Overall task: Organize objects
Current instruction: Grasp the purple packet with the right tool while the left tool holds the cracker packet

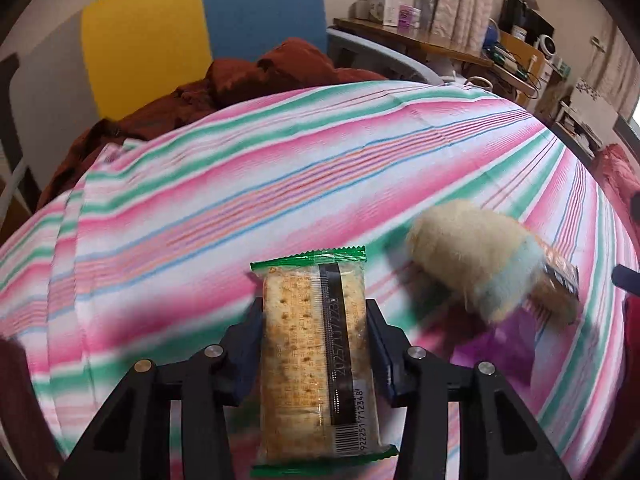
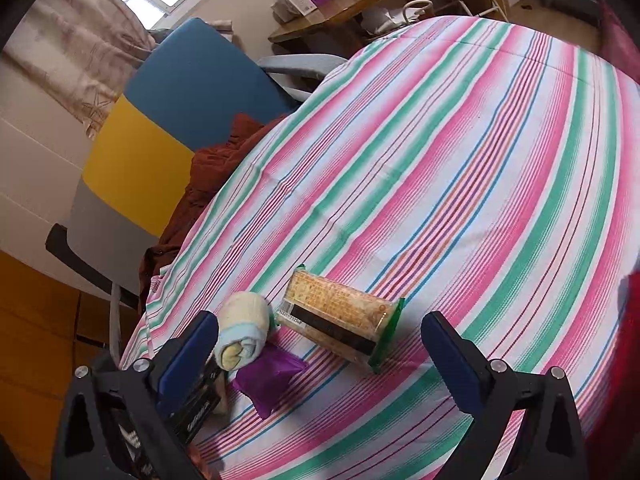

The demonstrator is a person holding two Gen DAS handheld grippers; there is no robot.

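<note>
Left gripper (image 1: 314, 320) has the cracker pack (image 1: 316, 356) pinched across its width between both pads, jaws closed in on the wrapper sides, pack sticking forward and lifted over the striped sheet (image 1: 280, 168). Right gripper (image 2: 320, 340) is spread wide with nothing in it, hovering above the cluster: rolled towel (image 2: 244, 330), purple wrapper (image 2: 270, 376), dark packet (image 2: 200, 404) under its left finger, and the cracker pack (image 2: 340, 320) seen between the fingers. Risks, as judgement: grip is on slick film over brittle crackers, so too much squeeze can crack them and too little lets the pack slide or pivot out, since much of it overhangs the pads. Bed is soft and uneven, so a pack set on edge can tip or slide. In the left view the towel (image 1: 476, 264) lies right against another packet (image 1: 560, 284); a low pass could nudge the towel into rolling. Both grippers working near one pile may bump. Drop spot not evident.
</note>
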